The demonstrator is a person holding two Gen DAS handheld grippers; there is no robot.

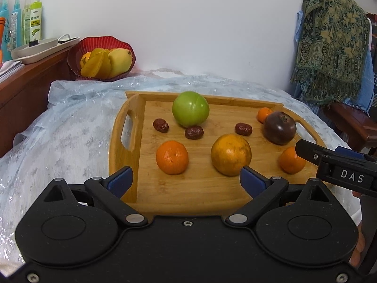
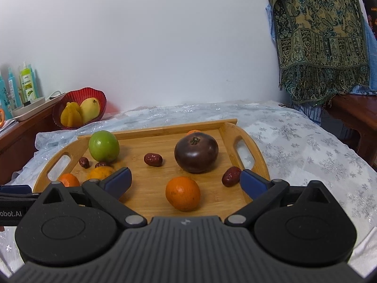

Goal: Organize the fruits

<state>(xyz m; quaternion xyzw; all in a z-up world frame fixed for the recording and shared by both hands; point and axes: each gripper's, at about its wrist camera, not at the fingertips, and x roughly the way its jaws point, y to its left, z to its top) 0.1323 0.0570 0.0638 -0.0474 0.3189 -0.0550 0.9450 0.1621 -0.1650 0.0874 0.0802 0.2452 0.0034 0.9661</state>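
Note:
A wooden tray (image 1: pixel 207 188) (image 2: pixel 150 195) holds a green apple (image 1: pixel 190 109) (image 2: pixel 103 145), a dark purple fruit (image 1: pixel 279 128) (image 2: pixel 196 152), a large orange (image 1: pixel 231 155) (image 2: pixel 101 173), small tangerines (image 1: pixel 172 157) (image 1: pixel 291 160) (image 2: pixel 182 193) and several red dates (image 1: pixel 243 129) (image 2: pixel 153 159). My left gripper (image 1: pixel 186 180) is open and empty over the tray's near edge, in front of the tangerine and the orange. My right gripper (image 2: pixel 186 180) is open and empty, with a tangerine between its fingers' line and a date (image 2: pixel 231 176) by the right finger.
A red bowl (image 1: pixel 77 59) (image 2: pixel 63 101) with a mango and starfruit stands at the back left by a wooden cabinet with bottles (image 1: pixel 33 21). A patterned cloth (image 1: pixel 329 42) hangs at the right. A pale tablecloth (image 1: pixel 70 127) covers the table.

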